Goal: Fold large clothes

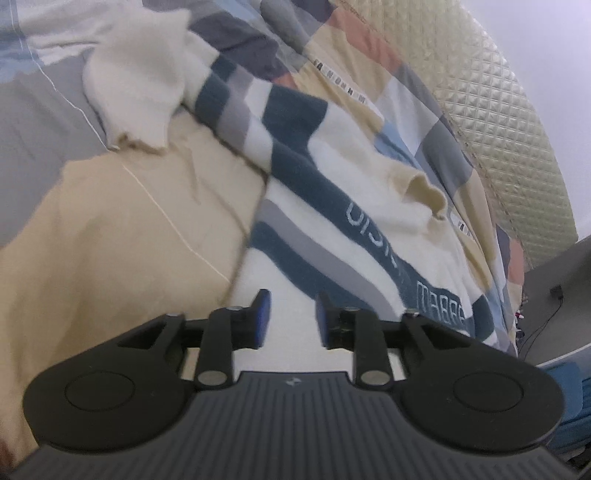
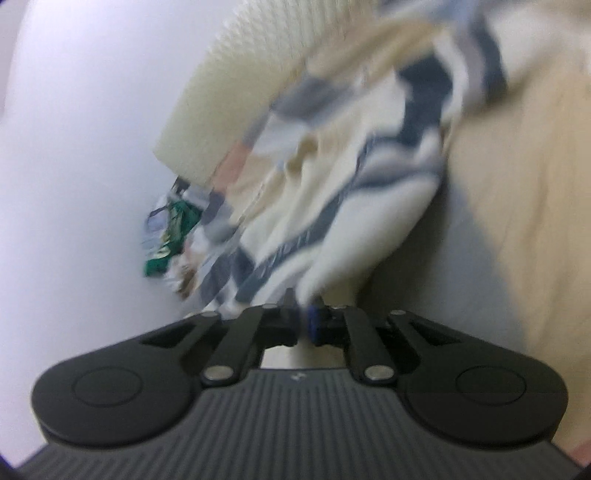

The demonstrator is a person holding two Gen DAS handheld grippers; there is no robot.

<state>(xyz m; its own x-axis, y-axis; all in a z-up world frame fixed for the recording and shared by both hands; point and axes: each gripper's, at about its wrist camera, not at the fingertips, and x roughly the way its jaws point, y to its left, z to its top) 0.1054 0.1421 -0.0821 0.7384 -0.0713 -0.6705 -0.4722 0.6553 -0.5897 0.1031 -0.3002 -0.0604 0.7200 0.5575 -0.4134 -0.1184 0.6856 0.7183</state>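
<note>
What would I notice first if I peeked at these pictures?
The big striped sweater, cream with dark blue and grey bands, sprawled on a patchwork bedspread. Below it the left tongs gape open, while the right tongs pinch a blurry fold of it.

The sweater (image 1: 332,206) lies spread on the bedspread (image 1: 110,229), with one sleeve (image 1: 136,85) folded over at the far left. Behind it all stands the headboard (image 1: 498,122), against the wall (image 1: 546,33). The left gripper (image 1: 291,317) sits over the sweater's near edge (not touching it). The right gripper (image 2: 303,325) has a sweater (image 2: 332,206) edge between its fingers, headboard (image 2: 236,92) behind.
</note>
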